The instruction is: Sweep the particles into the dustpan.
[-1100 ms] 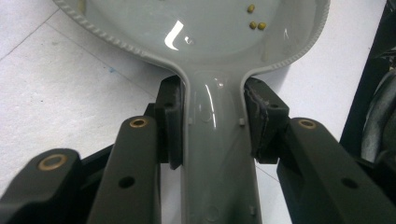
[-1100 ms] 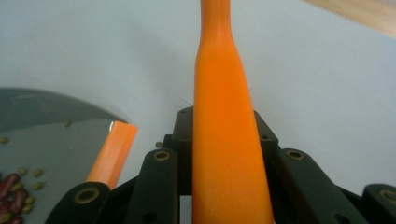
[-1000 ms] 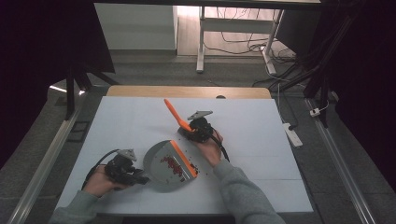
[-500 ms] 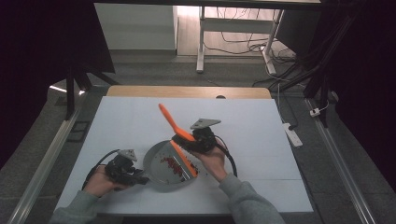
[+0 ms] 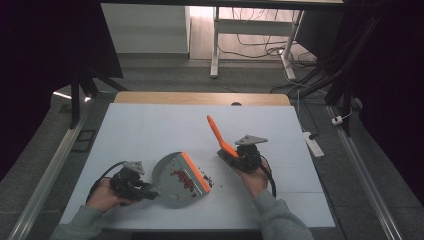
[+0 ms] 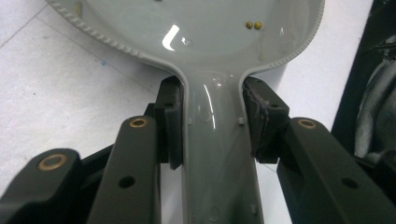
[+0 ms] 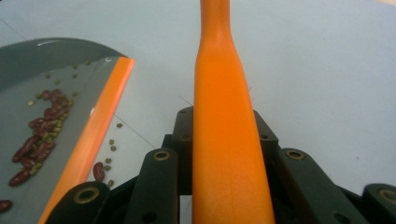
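Left claw (image 6: 212, 140) clamped on grey dustpan (image 5: 172, 172) handle (pan flat on white counter (image 5: 150, 130), beans (image 5: 182, 180) inside), right claw (image 7: 224, 149) clamped on orange brush handle (image 7: 224, 116), raised beside it.

My grey dustpan (image 5: 175, 179) with its orange lip lies flat, holding red beans (image 5: 183, 180). My orange brush handle (image 5: 218, 134) is tilted up, just beside it.

Both forearms reach in from below: left claw (image 5: 150, 189) clamped low near the desk edge, right claw (image 5: 231, 154) clamped, raised farther forward.
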